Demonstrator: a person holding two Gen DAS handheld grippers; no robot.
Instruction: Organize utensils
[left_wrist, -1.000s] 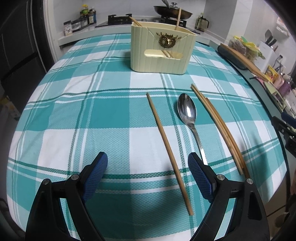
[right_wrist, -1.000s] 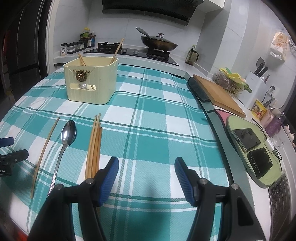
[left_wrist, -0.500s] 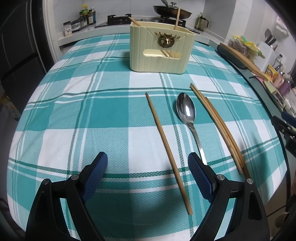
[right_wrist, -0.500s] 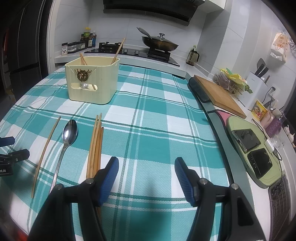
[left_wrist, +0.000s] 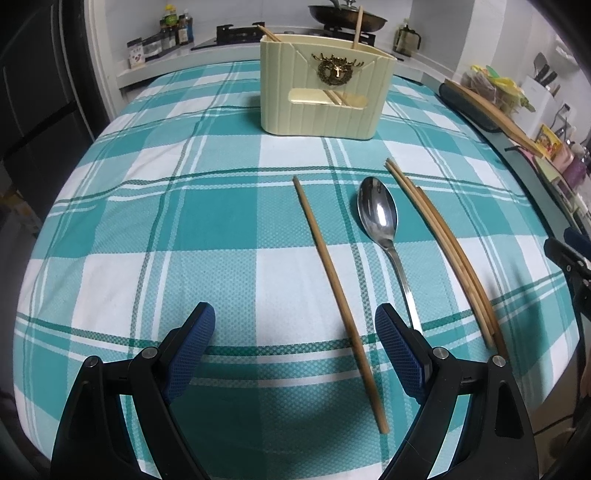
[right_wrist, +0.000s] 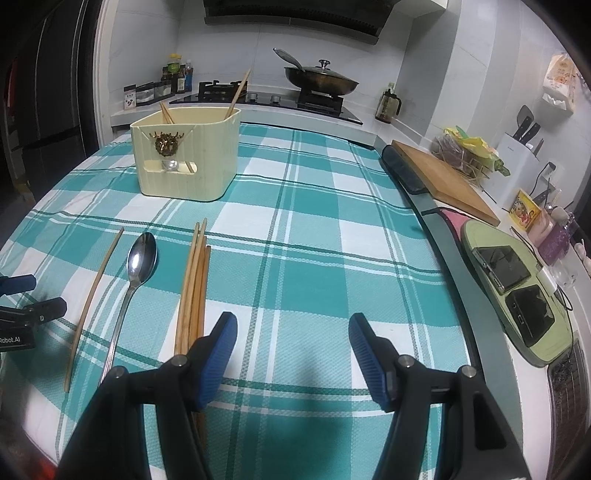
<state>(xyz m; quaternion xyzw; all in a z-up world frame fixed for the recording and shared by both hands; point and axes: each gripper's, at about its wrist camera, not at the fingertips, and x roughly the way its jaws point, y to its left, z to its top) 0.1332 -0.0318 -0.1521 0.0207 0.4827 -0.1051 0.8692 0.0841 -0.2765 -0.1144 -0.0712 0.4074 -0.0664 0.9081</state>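
Note:
A cream utensil holder (left_wrist: 325, 94) with a gold emblem stands at the far side of the checked tablecloth; it also shows in the right wrist view (right_wrist: 186, 153), with chopsticks sticking out. On the cloth lie a single chopstick (left_wrist: 338, 273), a metal spoon (left_wrist: 380, 221) and a bundle of chopsticks (left_wrist: 443, 247). The right wrist view shows the single chopstick (right_wrist: 96, 291), the spoon (right_wrist: 140, 258) and the bundle (right_wrist: 194, 284). My left gripper (left_wrist: 295, 341) is open above the single chopstick's near end. My right gripper (right_wrist: 290, 349) is open, just right of the bundle.
A wooden cutting board (right_wrist: 447, 179) and a green tray with phones (right_wrist: 517, 288) lie on the counter to the right. A stove with a lidded wok (right_wrist: 321, 79) and bottles (right_wrist: 177, 74) are behind the table. A knife block (right_wrist: 522, 162) stands at the far right.
Both grippers have crept slightly forward and stay open. The utensils on the cloth have not moved.

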